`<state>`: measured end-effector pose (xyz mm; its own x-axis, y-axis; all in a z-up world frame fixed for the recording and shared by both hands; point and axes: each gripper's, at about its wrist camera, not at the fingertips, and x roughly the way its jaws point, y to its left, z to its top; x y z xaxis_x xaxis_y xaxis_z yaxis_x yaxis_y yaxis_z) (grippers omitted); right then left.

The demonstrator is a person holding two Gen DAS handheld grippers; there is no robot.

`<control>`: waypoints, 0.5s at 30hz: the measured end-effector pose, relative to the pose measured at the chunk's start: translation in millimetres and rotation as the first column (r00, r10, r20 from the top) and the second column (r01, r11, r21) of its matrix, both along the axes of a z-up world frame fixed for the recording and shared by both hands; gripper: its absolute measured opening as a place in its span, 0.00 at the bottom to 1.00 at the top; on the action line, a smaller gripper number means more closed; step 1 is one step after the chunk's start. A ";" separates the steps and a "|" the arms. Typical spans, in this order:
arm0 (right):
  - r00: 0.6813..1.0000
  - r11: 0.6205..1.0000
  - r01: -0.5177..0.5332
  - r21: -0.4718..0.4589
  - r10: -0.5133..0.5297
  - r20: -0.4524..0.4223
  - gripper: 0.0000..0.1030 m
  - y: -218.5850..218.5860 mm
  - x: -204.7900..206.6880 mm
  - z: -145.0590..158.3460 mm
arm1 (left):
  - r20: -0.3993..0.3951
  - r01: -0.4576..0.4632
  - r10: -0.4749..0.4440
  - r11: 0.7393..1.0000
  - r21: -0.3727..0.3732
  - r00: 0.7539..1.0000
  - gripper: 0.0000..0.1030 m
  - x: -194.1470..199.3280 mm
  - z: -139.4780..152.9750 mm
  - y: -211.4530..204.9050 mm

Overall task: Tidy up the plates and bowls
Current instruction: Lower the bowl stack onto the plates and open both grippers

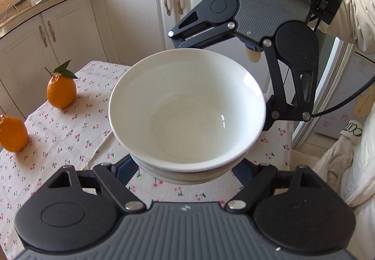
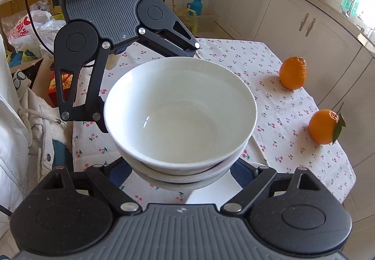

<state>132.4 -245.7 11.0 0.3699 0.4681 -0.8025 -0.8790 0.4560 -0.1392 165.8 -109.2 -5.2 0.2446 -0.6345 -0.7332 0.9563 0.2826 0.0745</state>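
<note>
A stack of white bowls (image 1: 187, 114) hangs above the cherry-print tablecloth (image 1: 70, 143), held from opposite sides. My left gripper (image 1: 187, 173) has its jaws spread around the lower bowls at the near side; the fingertips are hidden under the stack. My right gripper (image 1: 220, 53) grips the far side in the left wrist view. In the right wrist view the stack (image 2: 180, 114) fills the middle, my right gripper (image 2: 182, 173) clasps its near side, and the left gripper (image 2: 145, 68) is opposite. A white plate (image 2: 211, 192) lies on the cloth under the stack.
Two oranges (image 1: 61, 91) (image 1: 13, 133) stand on the cloth at the left; in the right wrist view they are at the right (image 2: 293, 72) (image 2: 324, 126). Kitchen cabinets (image 1: 131, 21) stand beyond the table. The table edge (image 2: 337, 180) is near.
</note>
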 end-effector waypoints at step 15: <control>0.982 0.982 0.186 -0.011 -0.186 -0.013 0.90 -82.9 22.9 -18.6 | -0.007 0.121 -0.121 0.992 0.017 0.993 0.83 39.6 -19.9 -83.1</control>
